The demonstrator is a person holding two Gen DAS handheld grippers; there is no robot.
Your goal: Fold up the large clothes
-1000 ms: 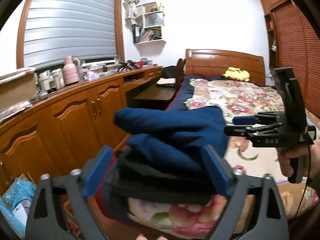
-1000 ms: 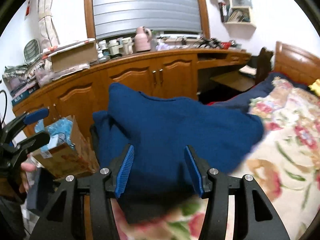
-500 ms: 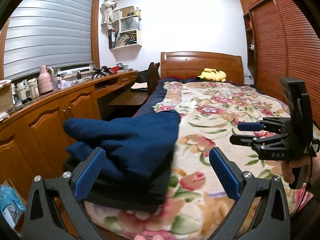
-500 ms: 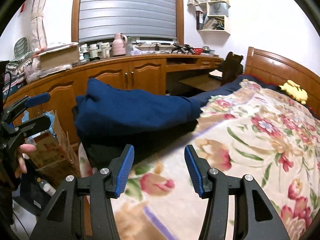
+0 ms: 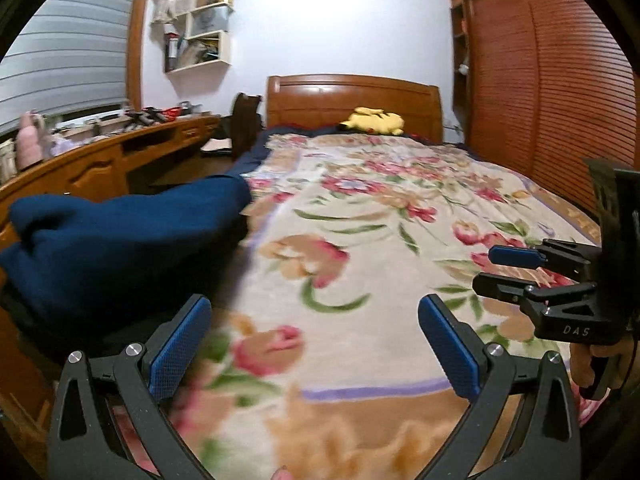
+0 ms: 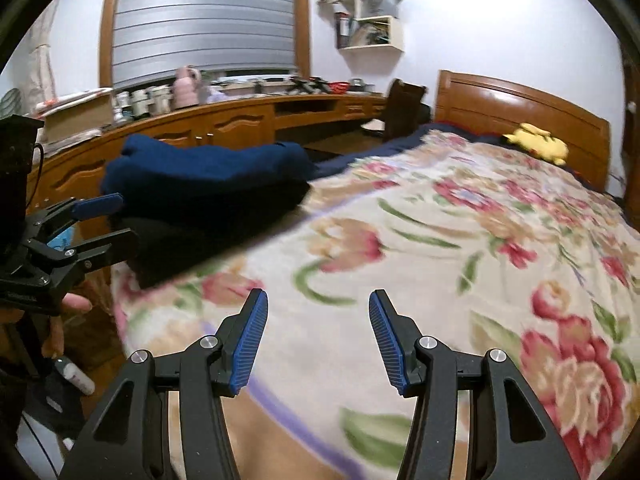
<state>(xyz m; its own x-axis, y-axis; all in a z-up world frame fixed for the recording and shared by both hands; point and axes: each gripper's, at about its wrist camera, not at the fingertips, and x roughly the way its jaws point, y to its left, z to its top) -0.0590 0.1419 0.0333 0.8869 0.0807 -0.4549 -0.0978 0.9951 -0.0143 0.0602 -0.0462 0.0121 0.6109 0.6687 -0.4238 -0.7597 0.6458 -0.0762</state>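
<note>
Swung away from the navy garment [image 5: 120, 236] within the last second: earlier framed close between both pairs of fingers, now off to the left in both views, with flowered blanket [image 5: 380, 240] filling the middle. Left gripper [image 5: 316, 344] spread wide and empty, right gripper [image 6: 318, 340] likewise parted with nothing between the pads; neither touching cloth. Navy garment folded into a thick bundle, resting on a black garment [image 6: 208, 232] at the bed's foot-end corner nearest the cabinets [image 6: 224, 128], stacked rather than spread. Judged from that: this piece probably finished and released, hands turning toward the open bed, perhaps for the next item, though none shows on the blanket. Counted: two grippers, two folded garments in one stack, one bed, one yellow plush [image 5: 372, 120] by the headboard [image 5: 352, 100], one wall shelf [image 6: 370, 12], one pink jug [image 6: 186, 86] on the cabinet top. Heavy motion blur near the bed's foot edge, so finer detail there not readable.
</note>
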